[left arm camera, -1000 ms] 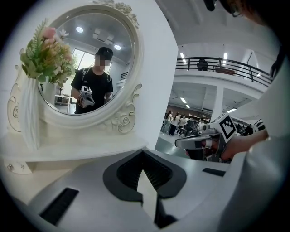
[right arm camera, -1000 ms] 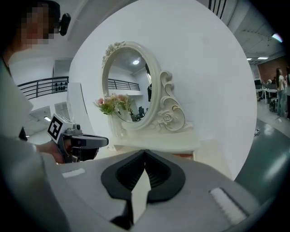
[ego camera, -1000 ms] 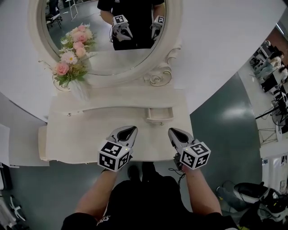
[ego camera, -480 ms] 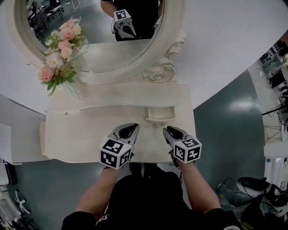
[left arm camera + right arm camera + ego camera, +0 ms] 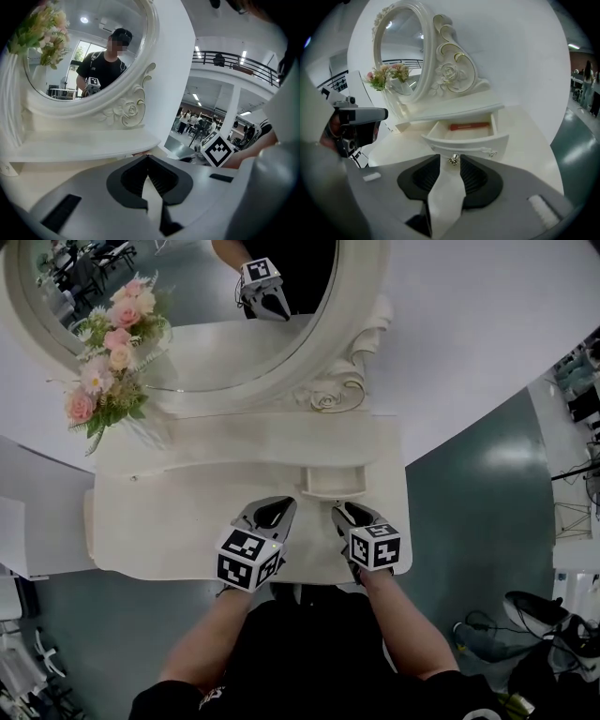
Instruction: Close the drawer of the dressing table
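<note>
Right tongs point(image 5: 452, 161): jaws apart by a narrow gap, held level with the front of the small cream wooden drawer point(image 5: 464, 140) of the dressing table. The drawer's small shiny metal knob point(image 5: 453, 160) sits right at the tips, between the two jaws and not clamped. The drawer stands pulled out from under the raised cream shelf point(image 5: 281, 442), directly ahead of the right tongs. A slender red stick-like object point(image 5: 469, 126) lies inside it, toward the back. Left tongs point(image 5: 147, 157): jaws together at the tips, nothing held. They sit over the cream tabletop point(image 5: 169, 521), just left of the right tongs, and point toward the shelf. Beyond both tongs rises the large oval mirror in a cream carved frame point(image 5: 349, 371), with a rose scroll at its lower right. The glass reflects the person and one marker cube. Well ahead and to the left of the left tongs, a bunch of pink and white flowers point(image 5: 105, 357) stands at the mirror's edge.
</note>
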Available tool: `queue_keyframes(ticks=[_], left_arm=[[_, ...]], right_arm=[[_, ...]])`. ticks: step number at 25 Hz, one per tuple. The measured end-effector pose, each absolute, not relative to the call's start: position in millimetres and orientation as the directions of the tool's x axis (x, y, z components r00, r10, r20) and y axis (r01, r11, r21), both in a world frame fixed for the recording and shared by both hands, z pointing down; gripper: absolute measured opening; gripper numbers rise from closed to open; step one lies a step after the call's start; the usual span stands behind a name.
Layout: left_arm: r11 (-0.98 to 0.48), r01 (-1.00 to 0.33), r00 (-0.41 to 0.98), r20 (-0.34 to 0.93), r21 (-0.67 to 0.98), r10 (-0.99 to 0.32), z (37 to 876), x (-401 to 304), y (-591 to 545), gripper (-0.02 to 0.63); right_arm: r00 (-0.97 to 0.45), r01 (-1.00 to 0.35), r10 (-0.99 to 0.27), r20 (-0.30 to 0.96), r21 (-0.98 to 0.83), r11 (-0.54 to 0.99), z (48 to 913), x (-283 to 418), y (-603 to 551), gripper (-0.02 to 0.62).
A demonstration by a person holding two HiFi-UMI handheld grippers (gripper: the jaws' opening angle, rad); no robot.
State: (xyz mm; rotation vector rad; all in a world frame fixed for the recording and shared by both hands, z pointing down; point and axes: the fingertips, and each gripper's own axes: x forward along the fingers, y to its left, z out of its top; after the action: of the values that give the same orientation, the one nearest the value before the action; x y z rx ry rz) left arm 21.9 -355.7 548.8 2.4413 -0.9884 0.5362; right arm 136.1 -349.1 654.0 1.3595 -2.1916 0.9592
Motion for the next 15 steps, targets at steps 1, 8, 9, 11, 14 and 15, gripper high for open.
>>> queue_keyframes(ticks=[1,8,9,11,14,15], left_arm=[[-0.641,-0.722,0.667,0.507,0.259,-0.546,549.5,22.3,-356.1,0.008],[-0.635,-0.726,0.662,0.52,0.265,-0.54,554.4,20.5,-355.5,0.008],[-0.633,-0.727,0.661,0.522,0.266,-0.539,554.7,19.9,-355.4,0.008],[-0.631,-0.728,0.66,0.524,0.269,-0.538,555.0,19.1,-355.1,0.008],[-0.631,-0.727,0.66,0.527,0.27,-0.535,556.2,17.5,-355.2,0.008],[-0.632,-0.727,0.66,0.529,0.27,-0.534,556.7,16.5,-355.1,0.008]], right_arm=[[-0.449,-0.893,-0.617,0.646,-0.342,0.292,658.8,136.9,-350.1,0.143],[-0.443,-0.896,-0.579,0.684,-0.332,0.294,677.2,131.3,-353.1,0.143],[-0.441,-0.897,-0.579,0.686,-0.327,0.296,677.8,130.6,-353.6,0.143],[-0.436,-0.9,-0.578,0.69,-0.314,0.303,678.7,130.0,-354.5,0.141],[-0.424,-0.905,-0.584,0.692,-0.295,0.307,679.5,130.4,-356.2,0.107],[-0.423,-0.905,-0.585,0.693,-0.289,0.312,679.9,130.2,-356.3,0.104]])
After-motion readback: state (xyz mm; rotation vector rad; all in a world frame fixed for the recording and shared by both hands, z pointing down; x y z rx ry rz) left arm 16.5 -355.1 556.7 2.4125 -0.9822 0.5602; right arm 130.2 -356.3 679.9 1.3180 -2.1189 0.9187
